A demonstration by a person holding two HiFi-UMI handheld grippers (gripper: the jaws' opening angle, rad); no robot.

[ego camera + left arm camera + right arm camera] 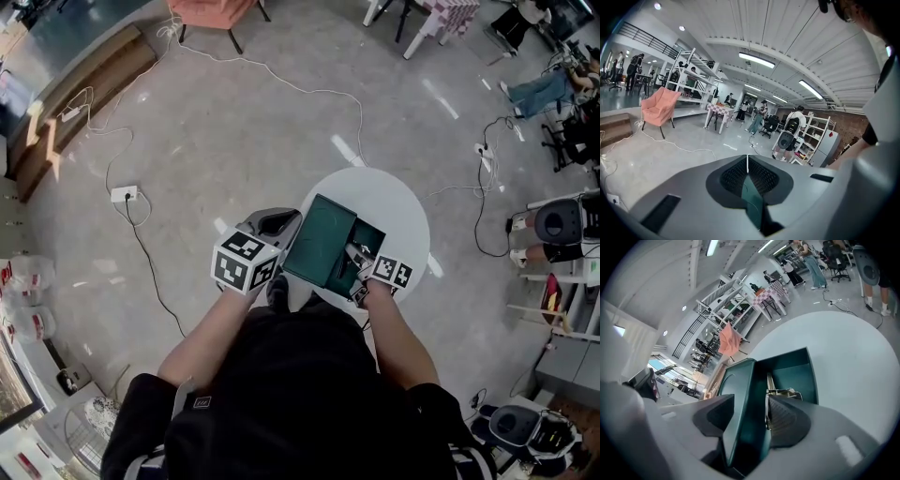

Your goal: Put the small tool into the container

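Small tool [780,393] of thin metal is seen lying in the dark-green boxy container [799,371] on a round white table [855,362], its lid [739,397] clamped by the left gripper [748,165], the right gripper [751,403] spread apart.

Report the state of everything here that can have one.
left gripper: shut on the lid's edge.
right gripper: jaws apart, gripping nothing, at the container's near end.
container: open, standing on the round table.
lid: lifted and tilted, held up by the left gripper.
small tool: lying inside the container, beside the right gripper's jaw, not clamped.
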